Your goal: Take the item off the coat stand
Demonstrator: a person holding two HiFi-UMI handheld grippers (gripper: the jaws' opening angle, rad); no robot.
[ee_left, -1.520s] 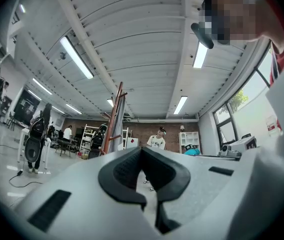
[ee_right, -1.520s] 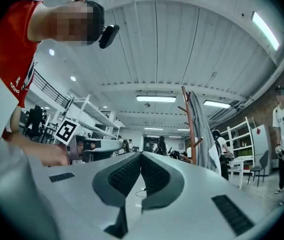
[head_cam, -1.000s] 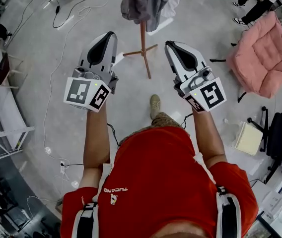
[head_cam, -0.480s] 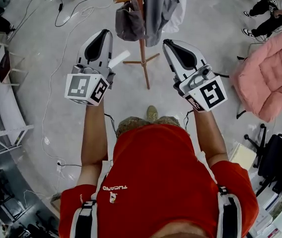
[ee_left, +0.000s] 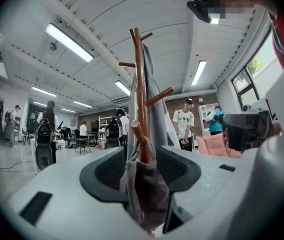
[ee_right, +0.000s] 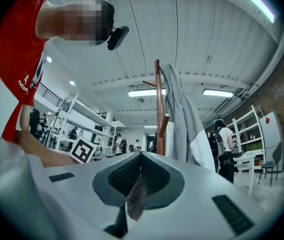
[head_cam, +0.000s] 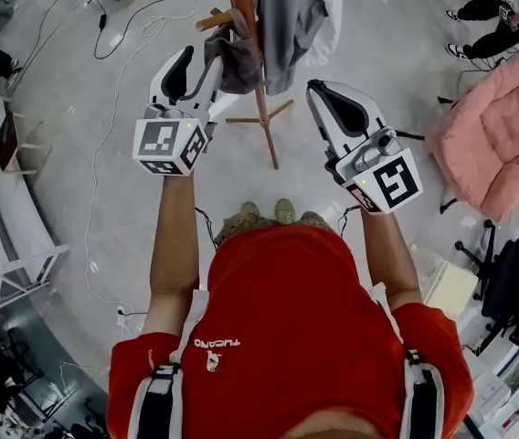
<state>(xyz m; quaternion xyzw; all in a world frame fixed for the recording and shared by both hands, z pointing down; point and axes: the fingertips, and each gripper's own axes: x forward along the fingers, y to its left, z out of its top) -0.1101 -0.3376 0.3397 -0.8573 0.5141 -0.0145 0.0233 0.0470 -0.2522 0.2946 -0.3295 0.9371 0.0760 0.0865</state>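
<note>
Bag [ee_left: 147, 194] hangs on stand [ee_left: 140, 84] between left gripper [ee_left: 141, 166] jaws, just opened, not pressing; they should close on cloth, then lift it clear. Right gripper [ee_right: 141, 155] clenched, empty.

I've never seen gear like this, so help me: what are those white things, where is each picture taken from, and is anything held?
No robot here: a person holds a white two-jaw gripper in each hand. One picture comes from a camera on the person's head, looking down; the other two come from cameras riding on the grippers, looking along their jaws. On the floor ahead stands a wooden coat stand with a grey garment and a small grey bag hanging on it. The left gripper has just been opening its jaws; the bag hangs between them, not pinched. The right gripper has its jaws together, apparently on nothing. A pink chair stands off to the right.
</note>
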